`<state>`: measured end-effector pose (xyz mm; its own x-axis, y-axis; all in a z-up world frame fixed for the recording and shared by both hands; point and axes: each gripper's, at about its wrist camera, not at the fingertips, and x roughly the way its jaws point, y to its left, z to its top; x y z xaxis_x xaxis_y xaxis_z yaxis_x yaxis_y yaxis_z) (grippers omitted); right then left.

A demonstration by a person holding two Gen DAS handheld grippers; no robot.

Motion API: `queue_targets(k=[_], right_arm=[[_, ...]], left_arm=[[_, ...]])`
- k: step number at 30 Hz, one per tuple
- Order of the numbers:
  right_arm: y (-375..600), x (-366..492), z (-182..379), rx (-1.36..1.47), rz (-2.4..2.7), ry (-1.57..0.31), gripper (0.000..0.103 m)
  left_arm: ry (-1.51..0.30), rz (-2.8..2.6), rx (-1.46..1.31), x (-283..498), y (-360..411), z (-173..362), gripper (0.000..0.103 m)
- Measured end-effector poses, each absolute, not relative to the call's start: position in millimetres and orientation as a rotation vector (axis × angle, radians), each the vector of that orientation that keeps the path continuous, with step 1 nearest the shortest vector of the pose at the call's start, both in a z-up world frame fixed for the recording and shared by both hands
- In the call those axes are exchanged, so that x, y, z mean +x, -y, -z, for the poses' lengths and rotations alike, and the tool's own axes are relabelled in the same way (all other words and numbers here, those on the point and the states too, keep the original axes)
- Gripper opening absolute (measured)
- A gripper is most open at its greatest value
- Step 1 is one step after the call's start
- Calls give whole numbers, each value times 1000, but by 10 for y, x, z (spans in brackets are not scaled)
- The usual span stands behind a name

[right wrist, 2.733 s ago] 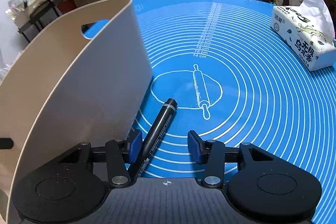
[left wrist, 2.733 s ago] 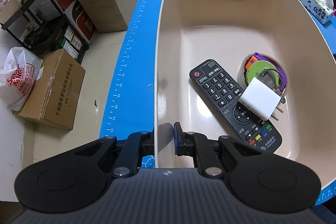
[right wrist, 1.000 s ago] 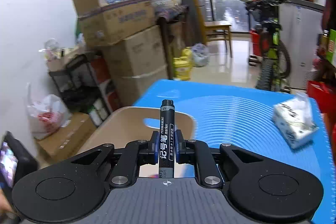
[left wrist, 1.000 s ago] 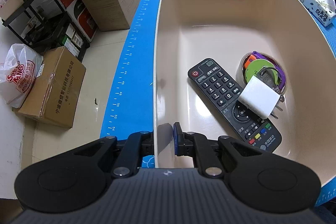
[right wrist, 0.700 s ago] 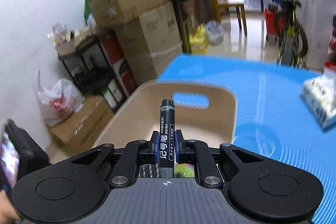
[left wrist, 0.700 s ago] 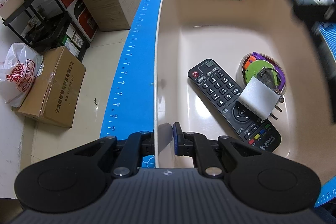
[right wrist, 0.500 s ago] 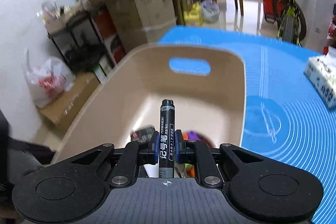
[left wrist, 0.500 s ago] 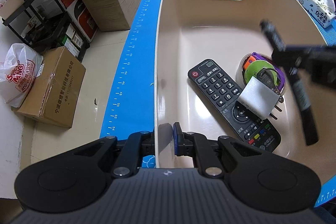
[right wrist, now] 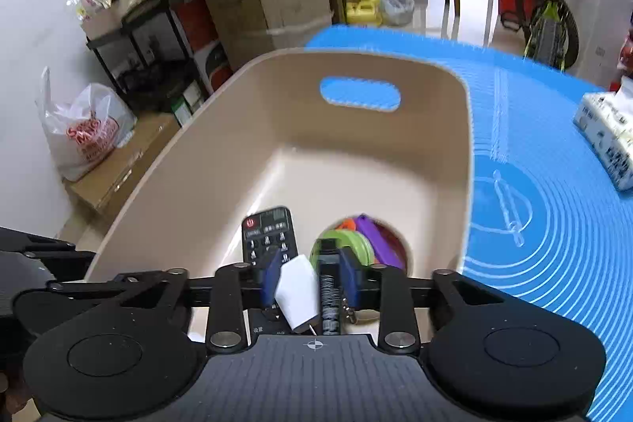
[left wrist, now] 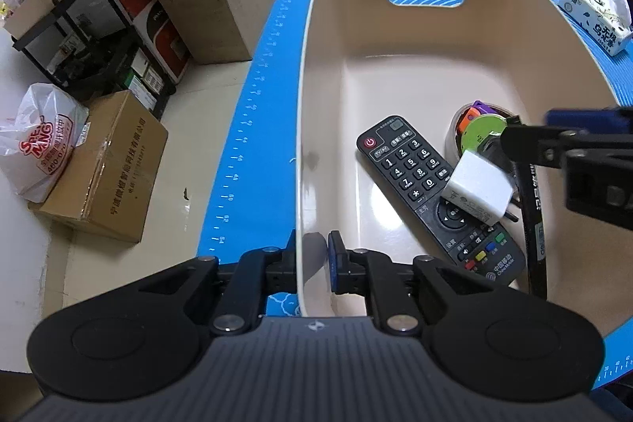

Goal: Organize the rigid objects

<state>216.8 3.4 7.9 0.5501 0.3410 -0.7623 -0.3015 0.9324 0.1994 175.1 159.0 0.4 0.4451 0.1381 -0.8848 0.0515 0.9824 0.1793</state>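
Observation:
A beige bin (left wrist: 395, 74) stands on the blue mat. My left gripper (left wrist: 314, 263) is clamped on its near wall, one finger outside and one inside, its jaws just starting to ease open. In the bin lie a black remote (left wrist: 419, 180), a white charger (left wrist: 476, 190) and a tape roll (left wrist: 480, 129) holding coloured bits. My right gripper (right wrist: 310, 279) hovers over these with its jaws opening. The black marker (right wrist: 328, 287) is a blur beside the right pad, clear of the left pad. In the left wrist view the marker (left wrist: 532, 224) stands steeply by the bin's right wall.
A tissue pack (left wrist: 597, 14) lies on the mat (right wrist: 554, 224) to the right of the bin. Left of the table, on the floor, are cardboard boxes (left wrist: 107, 169), a plastic bag (left wrist: 35, 149) and a black rack (left wrist: 79, 38). A bicycle (right wrist: 550, 18) stands behind the table.
My right gripper came down over the bin with the marker shut in it, then its jaws spread and the marker dropped into the bin. The left gripper stayed on the wall.

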Motion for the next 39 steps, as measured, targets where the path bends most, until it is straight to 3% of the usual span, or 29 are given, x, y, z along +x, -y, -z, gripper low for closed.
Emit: queue_targets(k=[1, 2, 4, 5, 13, 27, 39], right_arm=[[-11, 2129, -132, 49, -379, -893, 62], [16, 2097, -185, 52, -378, -876, 66], [91, 2019, -296, 63, -377, -847, 69], [135, 1975, -351, 71, -373, -837, 72], [531, 1529, -731, 108, -307, -751, 91], [1294, 513, -1113, 158, -187, -664, 95], [1612, -167, -1083, 128, -136, -649, 95]], left_arm=[[-1105, -55, 188, 1736, -1587, -31, 21], [-1098, -58, 184, 1724, -1584, -72, 42], [-1063, -67, 174, 1674, -1580, -159, 68], [-1041, -71, 168, 1634, -1563, -217, 74], [-971, -51, 134, 1365, -1397, -581, 77], [-890, 6, 96, 616, -1025, -975, 80], [-830, 23, 88, 72, -741, -1081, 80]])
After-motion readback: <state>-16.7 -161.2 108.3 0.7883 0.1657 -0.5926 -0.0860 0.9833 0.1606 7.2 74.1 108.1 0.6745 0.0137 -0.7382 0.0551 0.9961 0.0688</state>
